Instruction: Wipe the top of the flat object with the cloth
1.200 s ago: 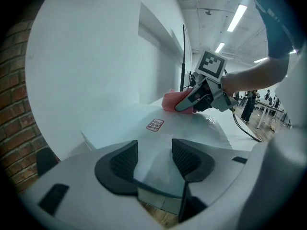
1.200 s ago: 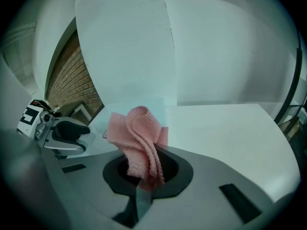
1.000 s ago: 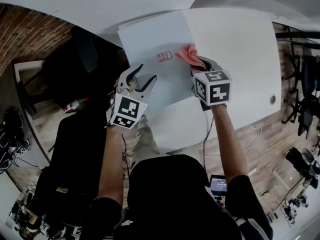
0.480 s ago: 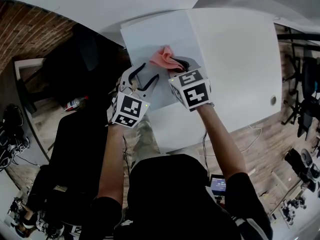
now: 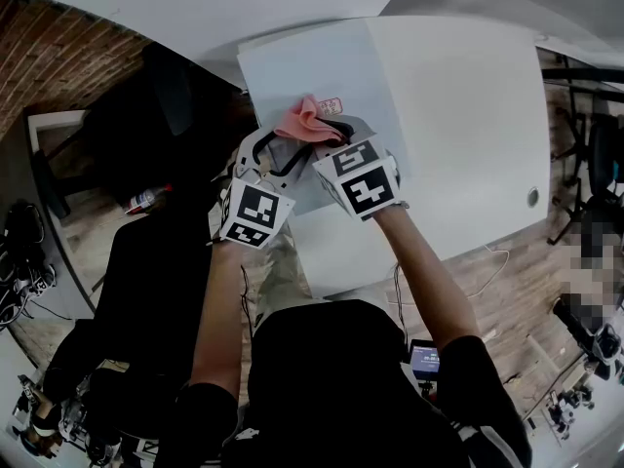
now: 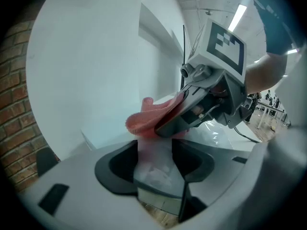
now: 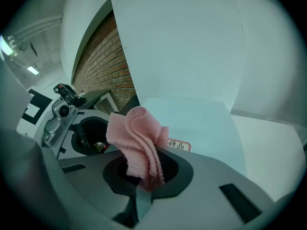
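Observation:
The flat object [image 5: 302,66] is a pale board with a small red label [image 5: 331,105], lying on the white table [image 5: 468,96]. A crumpled pink cloth [image 5: 304,123] rests on the board just left of the label, and my right gripper [image 5: 327,133] is shut on it. In the right gripper view the cloth [image 7: 136,138] stands up out of the jaws, with the label [image 7: 178,145] behind. My left gripper [image 5: 276,154] sits over the board's near left edge with its jaws apart. The board [image 6: 158,166] shows through that gap, with the cloth [image 6: 144,119] just beyond.
The board lies at the table's left end, next to its edge. Left of the table are a dark chair [image 5: 156,115], a brick wall [image 5: 58,57] and a small bottle [image 5: 146,203] on the wooden floor. A cable [image 5: 497,252] hangs off the table's near side.
My right gripper has carried the cloth leftward across the board, from right of the red label to left of it, close to the left gripper. The left gripper has stayed put.

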